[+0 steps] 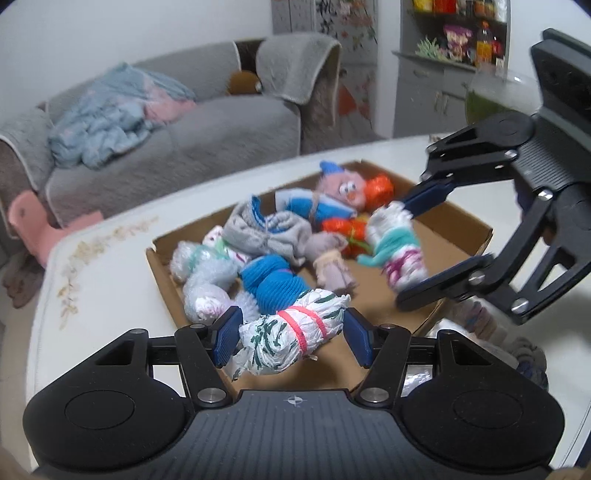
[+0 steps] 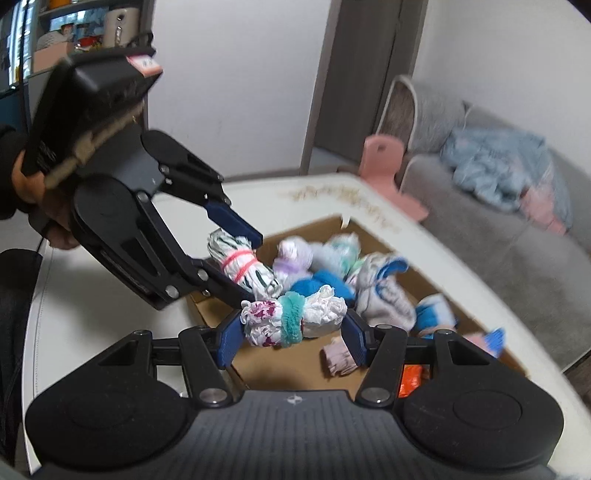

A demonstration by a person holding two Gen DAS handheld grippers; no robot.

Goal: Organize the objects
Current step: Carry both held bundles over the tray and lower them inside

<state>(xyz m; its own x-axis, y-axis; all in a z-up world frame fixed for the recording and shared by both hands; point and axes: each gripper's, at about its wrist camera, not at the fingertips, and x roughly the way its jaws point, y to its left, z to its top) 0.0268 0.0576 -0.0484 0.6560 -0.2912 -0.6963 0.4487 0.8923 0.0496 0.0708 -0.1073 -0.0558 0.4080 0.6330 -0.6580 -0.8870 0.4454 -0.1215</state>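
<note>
L gripper (image 1: 291, 338): jaws closed on green roll (image 1: 291, 332), a white bundle w/ green print, pink band round its middle; held over near edge of box (image 1: 461, 221).
L pads (image 1: 227, 332): blue, touching both ends of the roll.
R gripper (image 2: 293, 332): jaws closed on teal roll (image 2: 291, 319), white bundle w/ magenta print + fuzzy teal band; held above box, near its R-side corner.
R gripper seen from L cam: comes in from the right, teal roll gripped end to end, blurred.
L gripper seen from R cam: comes in from the left, person's hand (image 2: 27, 184) on its handle, green roll betw. fingers.
Rolls: near each other, apart, both over box.
Box: open cardboard tray on white table (image 1: 110, 236), holds more bundles.
In box: blue roll (image 1: 269, 278) in front; grey bundle (image 1: 266, 232) mid; pale fuzzy rolls (image 1: 203, 273) on L side; pink doll (image 1: 345, 188) w/ blue cap at far end; orange bits (image 1: 380, 186) beside doll; small beige roll (image 1: 334, 271) on bare cardboard.
Table: white, faded floral print by edge.
Bkgd: grey sofa (image 1: 207, 122) w/ blue blanket (image 1: 110, 114); shelf (image 1: 458, 33) w/ packets; pink stool (image 2: 384, 162) betw. table and sofa.
</note>
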